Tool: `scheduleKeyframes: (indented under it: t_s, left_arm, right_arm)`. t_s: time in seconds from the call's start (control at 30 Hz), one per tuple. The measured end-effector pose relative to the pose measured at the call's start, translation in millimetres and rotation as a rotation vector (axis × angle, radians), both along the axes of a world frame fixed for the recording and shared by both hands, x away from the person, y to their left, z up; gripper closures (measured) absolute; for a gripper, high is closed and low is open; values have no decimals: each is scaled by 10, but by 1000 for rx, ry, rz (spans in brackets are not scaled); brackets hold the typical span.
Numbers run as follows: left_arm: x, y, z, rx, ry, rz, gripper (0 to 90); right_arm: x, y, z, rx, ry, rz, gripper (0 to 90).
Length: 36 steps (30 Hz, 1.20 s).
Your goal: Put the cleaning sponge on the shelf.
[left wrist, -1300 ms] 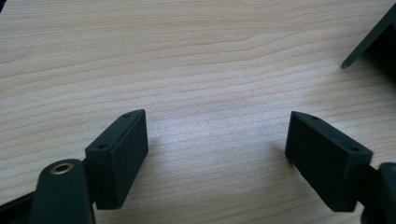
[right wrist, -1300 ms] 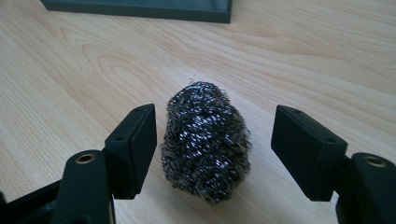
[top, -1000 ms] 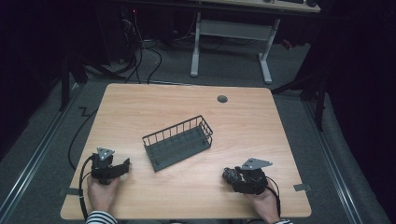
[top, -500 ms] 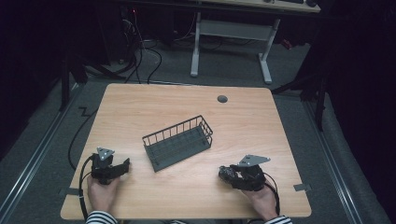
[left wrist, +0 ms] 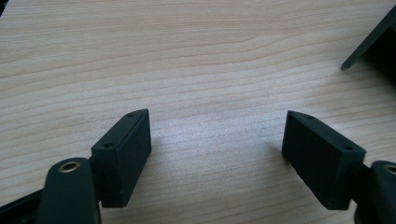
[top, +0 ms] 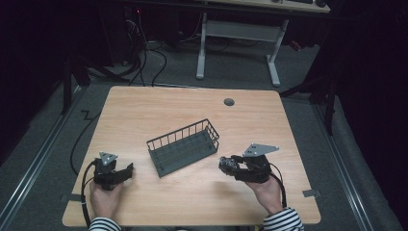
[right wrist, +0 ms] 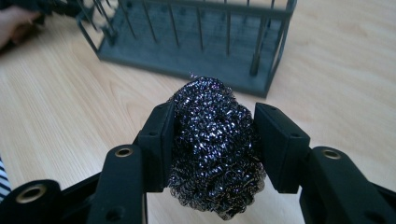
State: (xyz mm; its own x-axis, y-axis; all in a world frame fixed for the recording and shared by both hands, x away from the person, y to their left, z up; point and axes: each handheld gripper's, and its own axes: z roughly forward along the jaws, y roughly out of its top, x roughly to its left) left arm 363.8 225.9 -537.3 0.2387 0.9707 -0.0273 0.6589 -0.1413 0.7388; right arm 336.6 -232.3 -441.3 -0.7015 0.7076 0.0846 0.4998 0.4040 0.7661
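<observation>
A dark grey wire basket point(top: 183, 147) lies at an angle in the middle of the wooden table point(top: 159, 106). My right gripper point(top: 230, 166) hovers just right of it, shut on a dark steel wool scourer point(top: 224, 163). In the right gripper view both pads squeeze the scourer point(right wrist: 212, 121), and the right gripper point(right wrist: 215, 140) faces the basket point(right wrist: 187, 51) close ahead. My left gripper point(top: 126, 171) rests near the table's front left corner. Its jaws have just been closing a little, and in the left gripper view the left gripper point(left wrist: 217, 149) is open with bare wood between its jaws.
A round cable hole point(top: 229, 102) sits near the table's far edge. A corner of the basket point(left wrist: 373, 37) shows at the upper right of the left gripper view. Beyond the table stand a white desk frame point(top: 238, 33) and floor cables. Grey tape point(top: 308, 193) marks the front right corner.
My right gripper has risen off the table and shifted left toward the basket, carrying the scourer. The left gripper and the basket have stayed where they were.
</observation>
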Motion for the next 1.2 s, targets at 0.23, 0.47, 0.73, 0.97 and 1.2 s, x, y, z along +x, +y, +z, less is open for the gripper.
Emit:
scheduleKeyframes:
  t_s: [0.23,0.47,0.73,0.97,1.2]
  left_arm:
    - [0,2,0,-4,0,1,246]
    - [0,5,0,-6,-1,2,247]
    - [0,7,0,-9,-3,3,248]
    - [0,8,0,-10,-3,4,250]
    - [0,13,-1,-16,-3,3,249]
  right_arm:
    - [96,98,196,10,-37,22,505]
    - [221,231,355,18,-50,46,505]
    - [317,344,478,18,-64,64,504]
    - [477,459,596,31,-69,67,504]
    - [677,628,631,6,-63,66,503]
